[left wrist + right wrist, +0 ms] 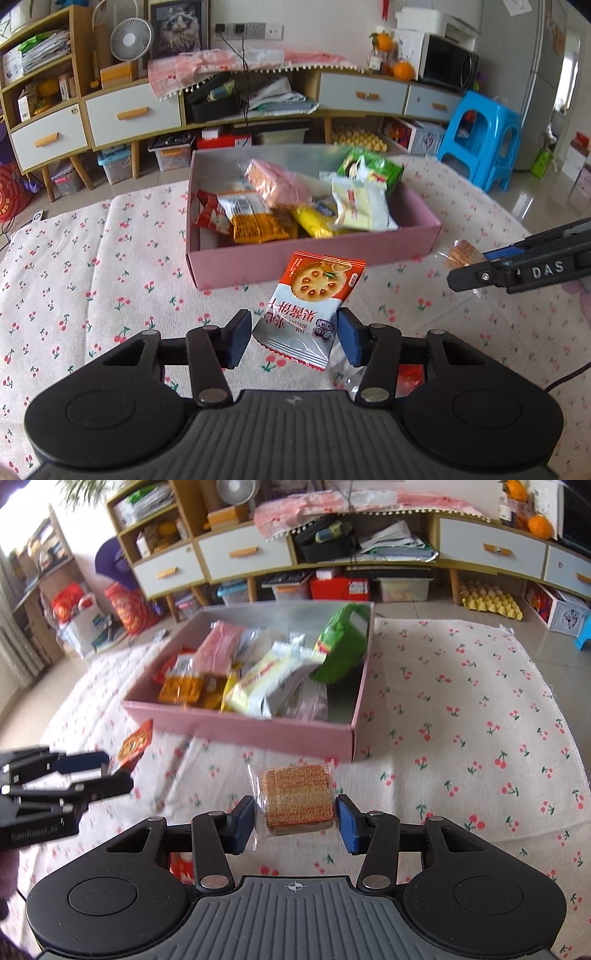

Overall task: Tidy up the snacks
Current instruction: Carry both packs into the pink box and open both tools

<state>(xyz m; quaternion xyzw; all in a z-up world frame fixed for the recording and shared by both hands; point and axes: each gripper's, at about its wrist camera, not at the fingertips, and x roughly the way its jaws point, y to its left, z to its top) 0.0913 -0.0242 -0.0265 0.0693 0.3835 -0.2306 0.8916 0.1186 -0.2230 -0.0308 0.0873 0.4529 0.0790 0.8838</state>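
Jam biscuit packet [309, 306], red-and-silver, is clamped between the blue pads of the left hand-held gripper [293, 338]; it hangs clear of the cherry-print cloth [110, 266] just in front of the pink box [317, 254]. Clear-wrapped wafer biscuit [297, 797], orange-brown, is clamped the same way in the right hand-held gripper [295, 819], pads pressing its two sides, also just short of the box's near wall. In the left wrist view the right hand-held gripper comes in from the right edge with the wafer at its tip; in the right wrist view the left one comes in from the left edge with the red packet. The two sit side by side, near but apart. Box is open-topped and already holds a loose pile: green packet [371, 171] at the far right corner, pale yellow packet [360, 206] leaning on it, pink packet [277, 182] in the middle, orange cracker packet [255, 221] and red packet [208, 214] toward the left. A red wrapper [181, 869] lies on the cloth under the right hand-held gripper's body. Beyond the box: long cabinet with white drawers [133, 114], blue plastic stool [480, 136] at right.
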